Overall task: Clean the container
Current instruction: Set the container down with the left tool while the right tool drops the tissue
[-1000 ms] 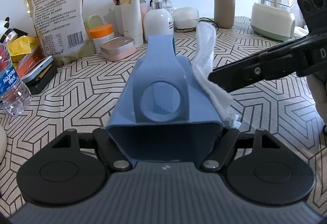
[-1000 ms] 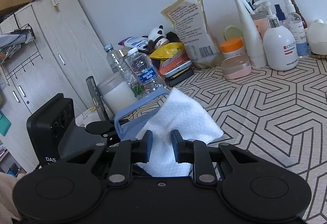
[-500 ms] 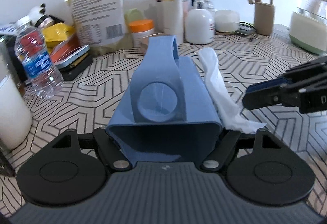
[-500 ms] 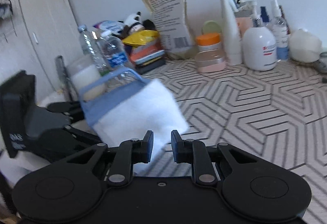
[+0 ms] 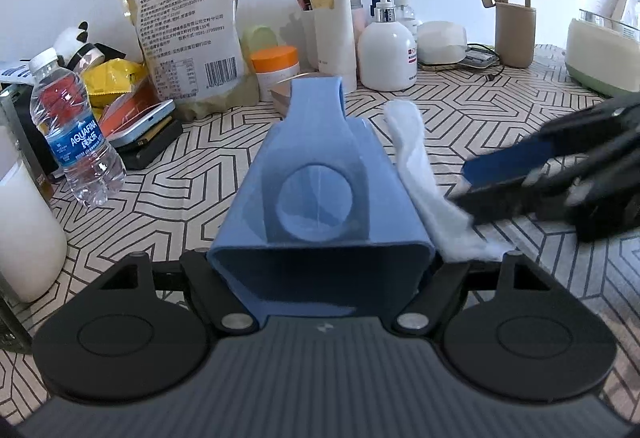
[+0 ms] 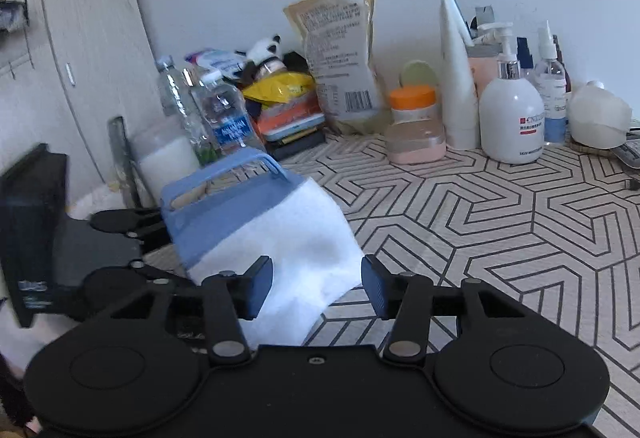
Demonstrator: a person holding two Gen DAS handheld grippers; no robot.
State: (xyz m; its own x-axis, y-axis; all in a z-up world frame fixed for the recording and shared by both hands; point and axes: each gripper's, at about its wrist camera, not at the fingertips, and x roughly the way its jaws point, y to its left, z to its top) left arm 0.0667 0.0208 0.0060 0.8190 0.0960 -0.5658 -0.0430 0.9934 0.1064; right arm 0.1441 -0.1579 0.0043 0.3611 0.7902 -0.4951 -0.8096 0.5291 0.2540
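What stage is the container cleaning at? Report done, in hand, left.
Done: a white wipe lies against the side of the blue container.
In hand: the left hand-held gripper clamps the container; the right hand-held gripper is open, wipe between its fingers, ungripped.
Left: probably regripping the wipe; cleanliness can't be judged.

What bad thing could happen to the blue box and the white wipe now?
1. The right gripper is open, so the white wipe lies loose against the blue container and may slide off onto the table.
2. The left gripper holds the container only at its near end, so pushing on it might tip or twist it.
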